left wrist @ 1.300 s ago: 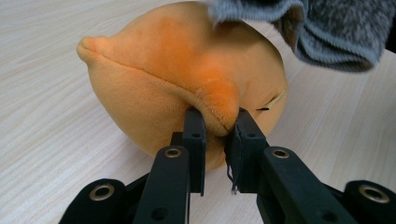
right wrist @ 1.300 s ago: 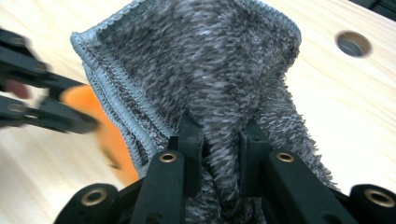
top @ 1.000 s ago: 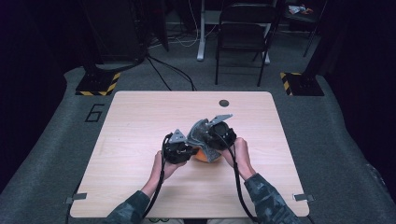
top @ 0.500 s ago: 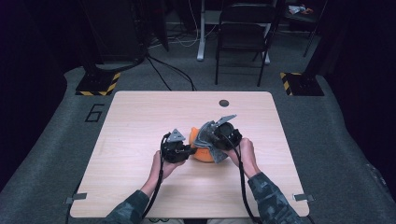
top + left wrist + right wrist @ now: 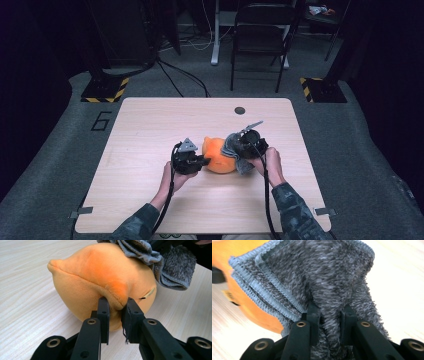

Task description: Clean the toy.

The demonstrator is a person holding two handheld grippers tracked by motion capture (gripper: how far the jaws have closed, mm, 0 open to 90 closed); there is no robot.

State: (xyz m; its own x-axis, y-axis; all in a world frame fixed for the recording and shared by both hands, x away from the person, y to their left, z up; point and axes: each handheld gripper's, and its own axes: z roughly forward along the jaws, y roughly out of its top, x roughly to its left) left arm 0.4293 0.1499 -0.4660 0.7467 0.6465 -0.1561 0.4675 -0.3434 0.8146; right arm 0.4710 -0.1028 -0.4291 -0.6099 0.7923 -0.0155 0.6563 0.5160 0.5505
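The round orange plush toy (image 5: 218, 156) sits mid-table (image 5: 150, 125), its pointed tip aimed toward the table's far left. Left gripper (image 5: 115, 307) fingers pinch a soft velvety fold of it. Right gripper (image 5: 329, 312) fingers are clamped on the fuzzy grey cloth (image 5: 324, 277), ribbed hem, draped against the toy.

A dim recording studio or lab: a lone pale wooden surface (image 5: 150, 130) stands on grey carpet (image 5: 360, 150) marked with a painted number 6 (image 5: 101, 120). On the far side, black stand bases edged in yellow-and-black hazard tape (image 5: 105, 90) flank a folding chair (image 5: 260, 40), with cables (image 5: 185, 75) trailing across the floor into darkness.
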